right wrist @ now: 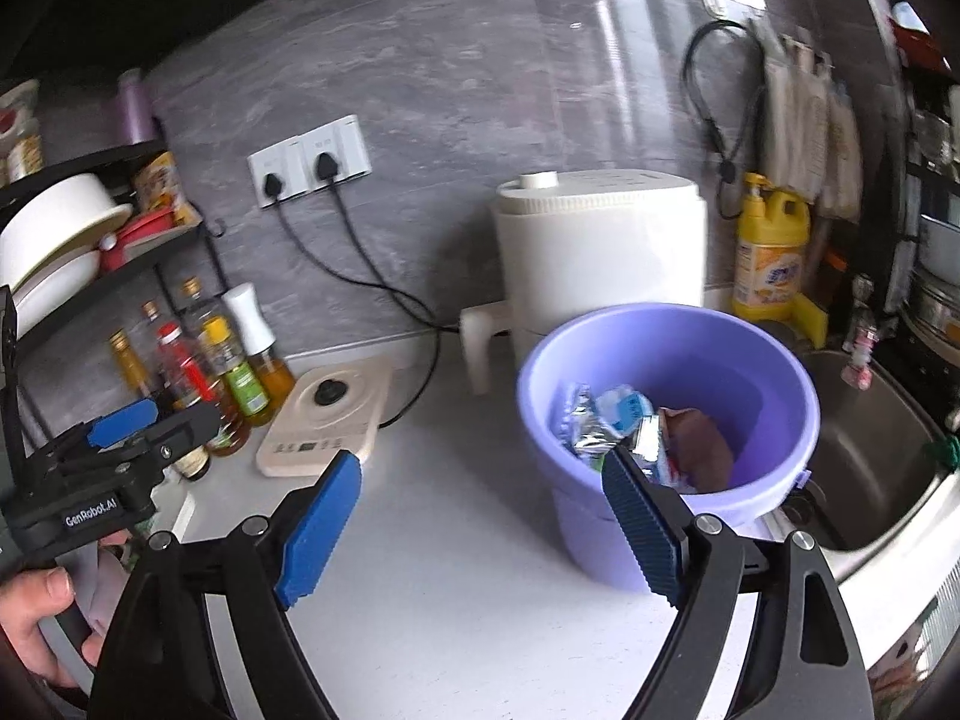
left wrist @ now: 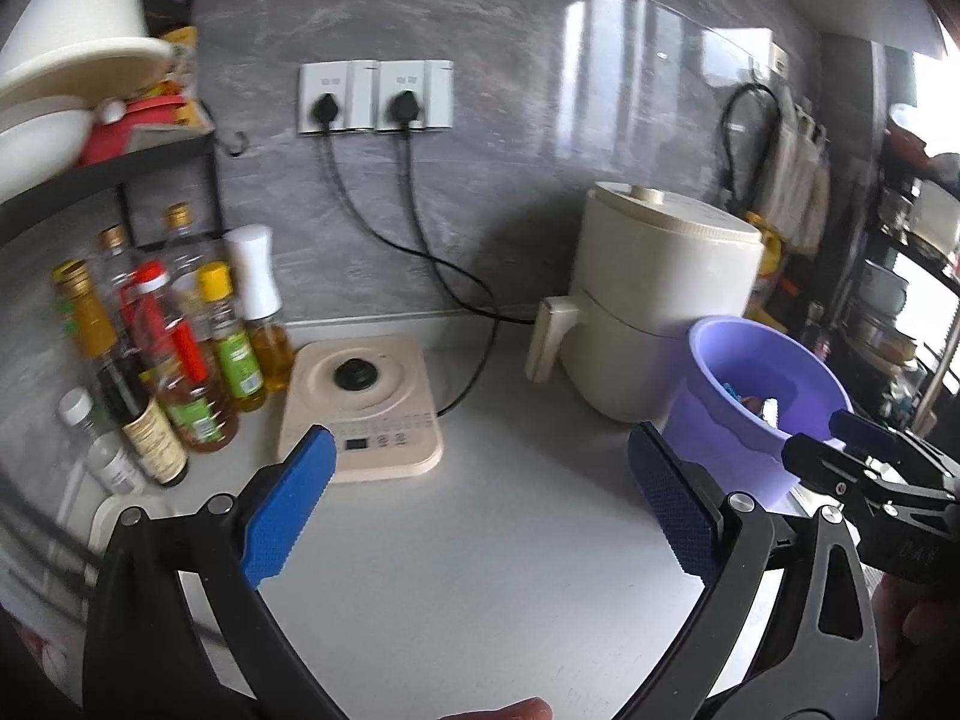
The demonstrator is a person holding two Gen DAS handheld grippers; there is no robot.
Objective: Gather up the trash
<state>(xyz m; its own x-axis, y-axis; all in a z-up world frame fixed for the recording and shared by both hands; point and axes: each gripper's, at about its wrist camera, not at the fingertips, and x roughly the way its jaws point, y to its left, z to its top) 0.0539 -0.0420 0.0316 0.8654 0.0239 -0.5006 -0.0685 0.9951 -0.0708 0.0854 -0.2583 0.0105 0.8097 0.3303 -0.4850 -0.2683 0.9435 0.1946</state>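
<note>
Right gripper (right wrist: 480, 516) gapes empty — wrappers (right wrist: 624, 432) half-hidden inside bucket (right wrist: 774, 354).

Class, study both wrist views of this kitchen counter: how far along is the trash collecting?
Done: several crumpled wrappers lie inside the round purple plastic bucket. In hand: nothing; the left gripper and right gripper are both open and empty. Left: no loose trash shows on the visible white countertop, so the job looks nearly finished, though areas out of view cannot be judged.

Left gripper (left wrist: 480, 504), jaws wide apart and empty, above the white counter (left wrist: 480, 570). Purple bucket (left wrist: 756, 408) at the counter's right edge, before a cream appliance (left wrist: 654, 294); bottles (left wrist: 180, 360) crowd the back left corner.
</note>
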